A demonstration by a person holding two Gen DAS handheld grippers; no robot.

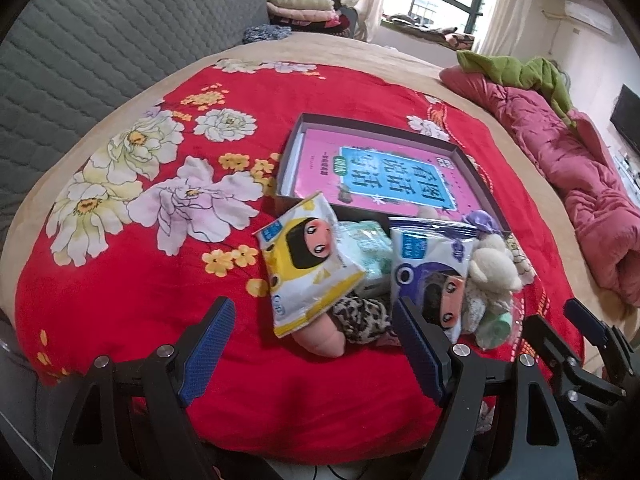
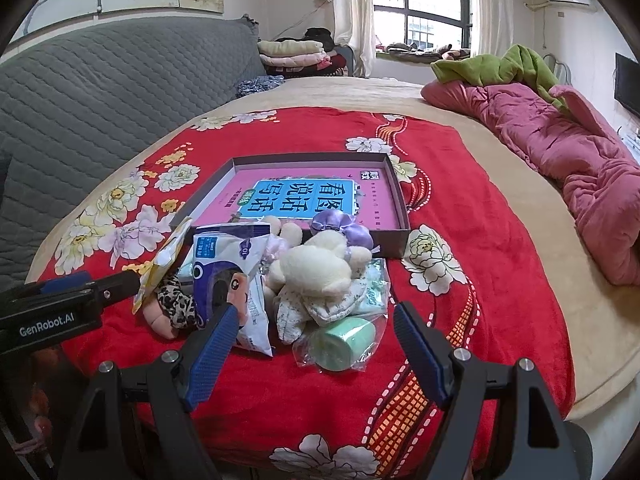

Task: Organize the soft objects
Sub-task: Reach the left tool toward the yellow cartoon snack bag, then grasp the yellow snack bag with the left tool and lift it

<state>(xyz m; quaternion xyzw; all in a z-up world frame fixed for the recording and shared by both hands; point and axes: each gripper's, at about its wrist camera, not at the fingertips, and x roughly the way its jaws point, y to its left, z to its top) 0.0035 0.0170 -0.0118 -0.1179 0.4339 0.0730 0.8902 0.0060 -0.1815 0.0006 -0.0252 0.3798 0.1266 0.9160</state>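
A pile of soft things lies on the red flowered blanket [image 1: 140, 280] in front of a shallow open box [image 1: 460, 152] with a pink book inside. The pile holds a yellow pouch [image 1: 308, 264], a purple-and-white pouch [image 1: 424, 264], a cream plush toy [image 2: 320, 264], a leopard-print doll [image 1: 356, 320], a purple bow [image 2: 340, 226] and a green roll in a clear bag [image 2: 344, 340]. My left gripper [image 1: 316, 344] is open just short of the yellow pouch and doll. My right gripper [image 2: 316, 344] is open around the green roll, not touching it.
The blanket covers a bed with a beige sheet [image 2: 500, 128]. A grey quilted headboard [image 2: 100, 92] runs along the left. A rumpled pink quilt [image 2: 580, 168] and green cloth [image 2: 500, 64] lie at the right. Folded bedding [image 2: 292, 54] is stacked at the back by the window.
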